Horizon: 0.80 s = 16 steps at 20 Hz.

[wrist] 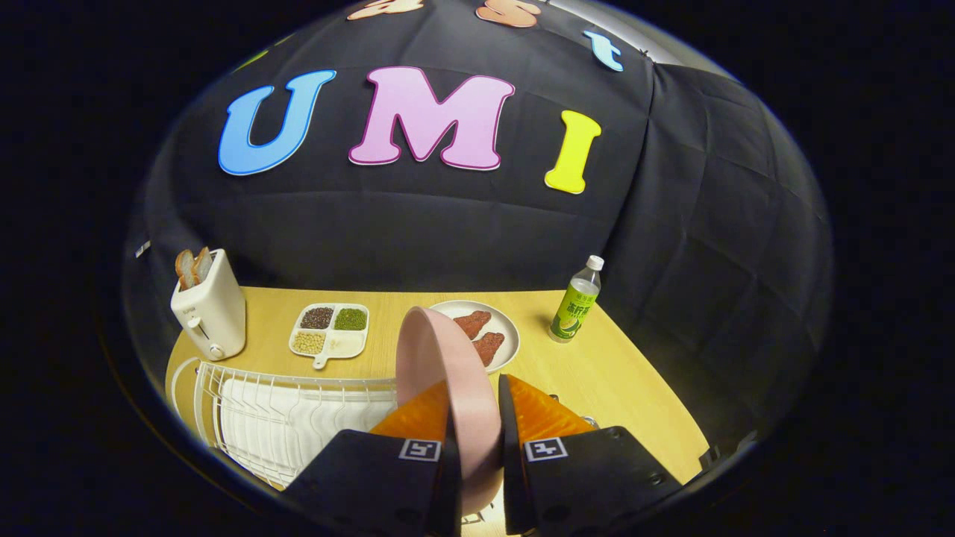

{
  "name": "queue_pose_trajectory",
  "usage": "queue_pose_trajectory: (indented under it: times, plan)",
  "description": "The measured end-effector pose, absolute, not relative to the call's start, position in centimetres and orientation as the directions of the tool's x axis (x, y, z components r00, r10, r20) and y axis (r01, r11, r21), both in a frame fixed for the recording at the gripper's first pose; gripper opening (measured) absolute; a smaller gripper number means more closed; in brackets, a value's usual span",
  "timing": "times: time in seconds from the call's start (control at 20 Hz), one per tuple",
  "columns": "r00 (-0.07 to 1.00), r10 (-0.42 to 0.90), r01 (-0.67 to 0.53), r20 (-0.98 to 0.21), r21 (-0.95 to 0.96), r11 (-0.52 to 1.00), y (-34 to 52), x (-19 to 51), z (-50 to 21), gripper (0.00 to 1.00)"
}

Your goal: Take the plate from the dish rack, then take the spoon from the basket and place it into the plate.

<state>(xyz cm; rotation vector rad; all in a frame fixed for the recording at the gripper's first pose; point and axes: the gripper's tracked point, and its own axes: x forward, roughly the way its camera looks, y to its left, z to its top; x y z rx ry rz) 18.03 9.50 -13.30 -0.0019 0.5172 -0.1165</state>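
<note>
A pink plate stands on edge between my fingers, and my gripper is shut on its rim. The plate is held above the right end of the white wire dish rack, which sits just left of the fingers on the wooden table. The plate's upper edge rises ahead of the fingertips and covers part of what lies behind it.
Beyond the rack stand a white toaster with bread slices, a divided white tray of beans, a white plate with reddish food, and a green drink bottle. The table's right edge runs close to the right finger.
</note>
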Motion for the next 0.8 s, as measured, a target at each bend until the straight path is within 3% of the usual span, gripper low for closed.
queue_pose_trajectory:
  times: [0.2, 0.8]
  plan:
    - [0.868, -0.072, 0.091, -0.491, 0.016, 0.996, 8.7, 17.1, -12.4, 0.26]
    - [0.805, 0.243, -0.089, -0.541, 0.295, 0.951, 6.2, 5.3, -12.2, 0.26]
